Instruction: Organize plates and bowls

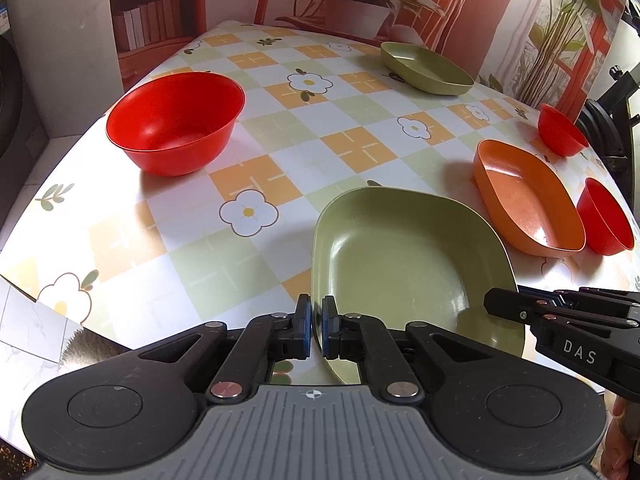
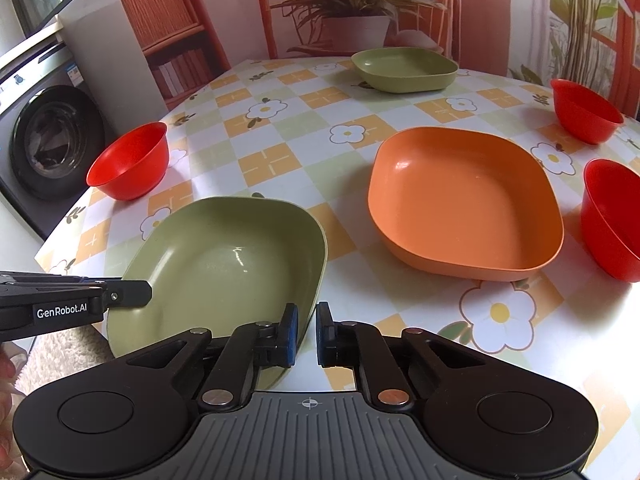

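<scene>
Left wrist view: the left gripper (image 1: 316, 330) is clenched on the near left rim of the near green plate (image 1: 404, 264), which sits tilted at the near table edge. With a thin rim pinch on a smooth, sloping wall, the plate could pivot or slip out if lifted fast. The big red bowl (image 1: 176, 122) stands far left, the orange plate (image 1: 524, 200) to the right.

Right wrist view: the right gripper (image 2: 306, 334) straddles the plate's near right rim, jaws slightly apart, apparently not gripping. If the two hands pull unevenly, the plate may twist free and drop off the table (image 2: 360, 240). The far green plate (image 2: 404, 66) waits well apart.
</scene>
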Demonstrator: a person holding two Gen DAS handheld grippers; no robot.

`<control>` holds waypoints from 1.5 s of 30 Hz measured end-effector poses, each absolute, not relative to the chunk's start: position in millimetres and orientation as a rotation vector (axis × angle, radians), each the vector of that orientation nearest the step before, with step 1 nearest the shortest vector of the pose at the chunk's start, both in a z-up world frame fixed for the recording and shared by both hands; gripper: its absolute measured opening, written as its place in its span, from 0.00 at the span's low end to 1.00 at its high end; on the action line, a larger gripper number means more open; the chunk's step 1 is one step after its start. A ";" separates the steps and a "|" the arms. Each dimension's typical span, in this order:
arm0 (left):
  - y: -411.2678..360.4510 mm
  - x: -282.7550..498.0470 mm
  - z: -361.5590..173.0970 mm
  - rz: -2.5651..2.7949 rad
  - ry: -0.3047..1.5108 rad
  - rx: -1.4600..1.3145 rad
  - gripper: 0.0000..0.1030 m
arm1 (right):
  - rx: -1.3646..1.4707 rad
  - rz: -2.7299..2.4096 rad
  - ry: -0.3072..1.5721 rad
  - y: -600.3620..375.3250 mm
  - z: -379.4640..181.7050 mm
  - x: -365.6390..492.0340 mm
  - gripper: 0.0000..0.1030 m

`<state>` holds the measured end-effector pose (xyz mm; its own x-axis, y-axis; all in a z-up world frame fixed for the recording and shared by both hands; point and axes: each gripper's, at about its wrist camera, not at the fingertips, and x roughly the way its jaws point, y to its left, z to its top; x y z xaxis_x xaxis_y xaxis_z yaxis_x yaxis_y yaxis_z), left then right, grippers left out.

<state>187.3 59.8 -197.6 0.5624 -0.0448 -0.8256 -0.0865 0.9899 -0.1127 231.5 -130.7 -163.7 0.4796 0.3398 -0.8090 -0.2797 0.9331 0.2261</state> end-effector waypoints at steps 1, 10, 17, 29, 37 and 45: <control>59.2 186.3 -196.7 0.023 0.969 -0.142 0.06 | 0.070 0.376 0.998 -131.6 -163.1 231.6 0.08; 57.6 180.6 -193.2 0.020 0.941 -0.122 0.06 | 0.069 0.370 0.979 -131.0 -160.7 226.8 0.08; 60.9 179.7 -187.0 0.015 0.927 -0.124 0.06 | 0.080 0.377 0.948 -131.8 -150.8 227.7 0.08; 50.7 202.4 -140.5 -0.047 0.838 -0.102 0.06 | 0.169 0.341 0.863 -154.6 -119.4 247.0 0.08; 13.4 224.9 -116.8 -0.114 0.825 -0.054 0.06 | 0.228 0.267 0.805 -190.7 -100.0 257.3 0.08; -26.4 253.3 -110.9 -0.196 0.847 -0.037 0.08 | 0.240 0.172 0.797 -230.0 -88.1 275.0 0.08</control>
